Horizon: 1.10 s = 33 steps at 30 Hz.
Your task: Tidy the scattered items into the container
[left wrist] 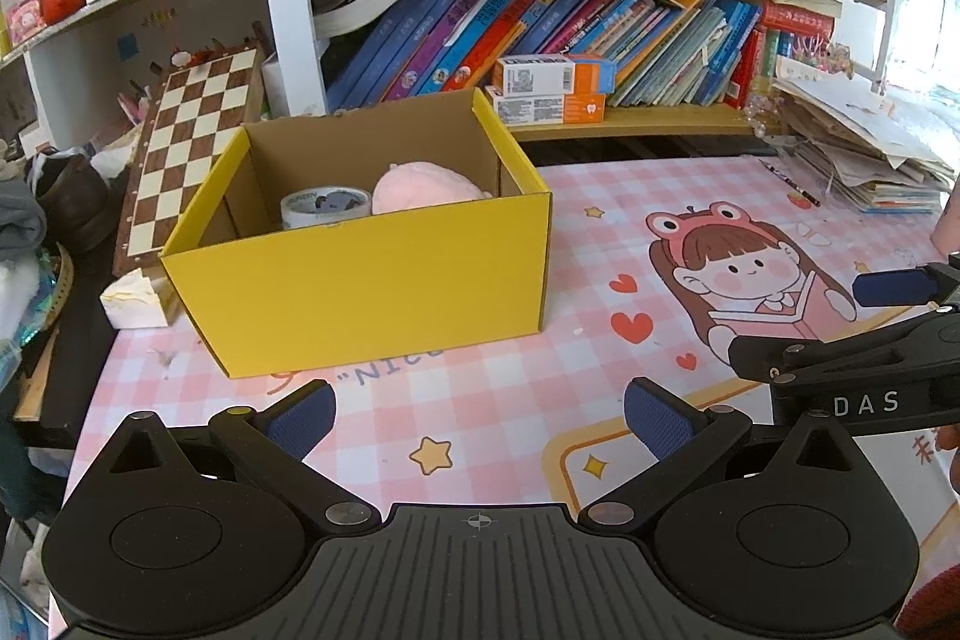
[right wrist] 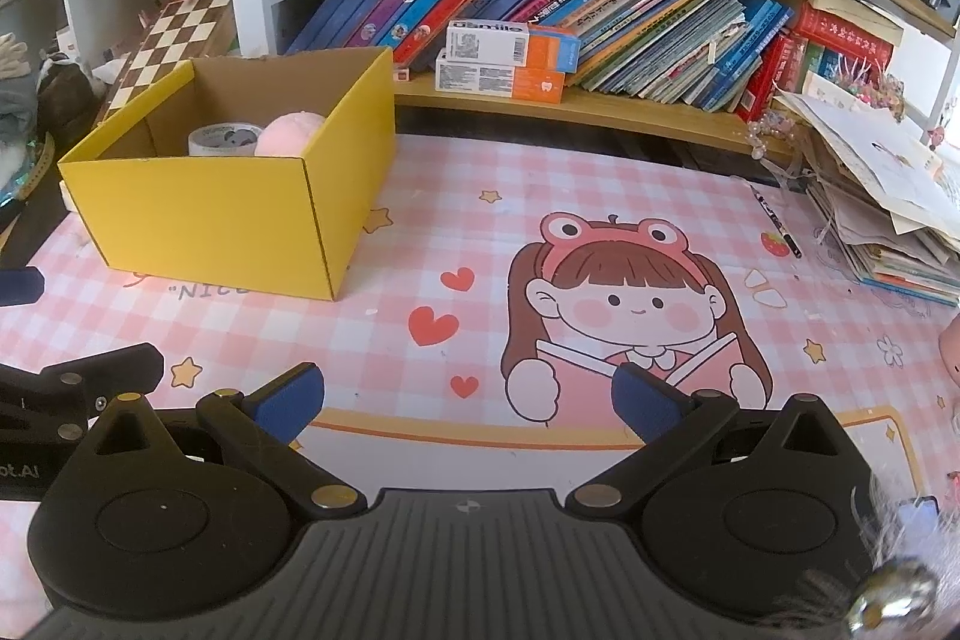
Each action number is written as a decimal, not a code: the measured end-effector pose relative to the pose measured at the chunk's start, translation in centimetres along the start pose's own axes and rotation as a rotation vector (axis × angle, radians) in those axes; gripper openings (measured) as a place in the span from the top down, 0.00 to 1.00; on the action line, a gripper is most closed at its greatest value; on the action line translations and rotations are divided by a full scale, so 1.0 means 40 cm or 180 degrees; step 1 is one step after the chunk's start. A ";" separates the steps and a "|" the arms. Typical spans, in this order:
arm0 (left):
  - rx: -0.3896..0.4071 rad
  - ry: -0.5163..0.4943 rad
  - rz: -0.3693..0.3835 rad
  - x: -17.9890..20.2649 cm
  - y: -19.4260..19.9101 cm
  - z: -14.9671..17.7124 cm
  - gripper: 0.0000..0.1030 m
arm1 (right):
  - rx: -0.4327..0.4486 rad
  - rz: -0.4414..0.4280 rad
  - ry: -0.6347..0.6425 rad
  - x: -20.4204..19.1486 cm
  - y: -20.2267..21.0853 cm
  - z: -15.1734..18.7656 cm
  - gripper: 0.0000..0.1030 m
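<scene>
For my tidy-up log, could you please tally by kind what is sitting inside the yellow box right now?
Inside the yellow box:
Roll of tape: 1
Pink plush toy: 1
Total: 2. The box floor behind its front wall is hidden, so anything lying low there cannot be counted.

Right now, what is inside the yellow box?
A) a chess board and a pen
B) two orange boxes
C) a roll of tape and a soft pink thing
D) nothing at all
C. Looking over the rim of the yellow box, you can see a roll of tape next to a soft pink thing; the right wrist view shows the same two items in there.
</scene>
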<state>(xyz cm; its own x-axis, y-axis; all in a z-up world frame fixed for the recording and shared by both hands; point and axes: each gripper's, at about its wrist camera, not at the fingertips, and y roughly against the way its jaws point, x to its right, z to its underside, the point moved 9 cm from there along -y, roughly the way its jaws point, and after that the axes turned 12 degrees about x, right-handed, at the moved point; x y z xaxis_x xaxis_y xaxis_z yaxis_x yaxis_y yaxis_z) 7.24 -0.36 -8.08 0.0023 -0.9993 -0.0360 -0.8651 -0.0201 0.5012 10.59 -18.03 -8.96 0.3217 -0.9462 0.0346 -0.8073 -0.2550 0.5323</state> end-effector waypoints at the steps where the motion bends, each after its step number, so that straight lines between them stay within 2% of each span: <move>1: 0.0003 -0.0002 0.0002 0.000 0.000 0.000 0.00 | -0.0001 0.0002 0.0000 0.000 0.000 0.000 0.00; 33: 0.0094 0.0080 0.0029 0.009 0.009 -0.003 0.00 | 0.0012 0.0022 0.0009 -0.005 0.003 0.001 0.00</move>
<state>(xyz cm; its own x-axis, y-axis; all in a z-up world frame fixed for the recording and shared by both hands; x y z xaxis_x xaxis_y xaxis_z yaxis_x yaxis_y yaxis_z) 7.01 -0.75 -7.80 0.0065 -0.9999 -0.0098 -0.8796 -0.0104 0.4755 10.41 -17.86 -8.94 0.3176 -0.9474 0.0407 -0.8113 -0.2492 0.5289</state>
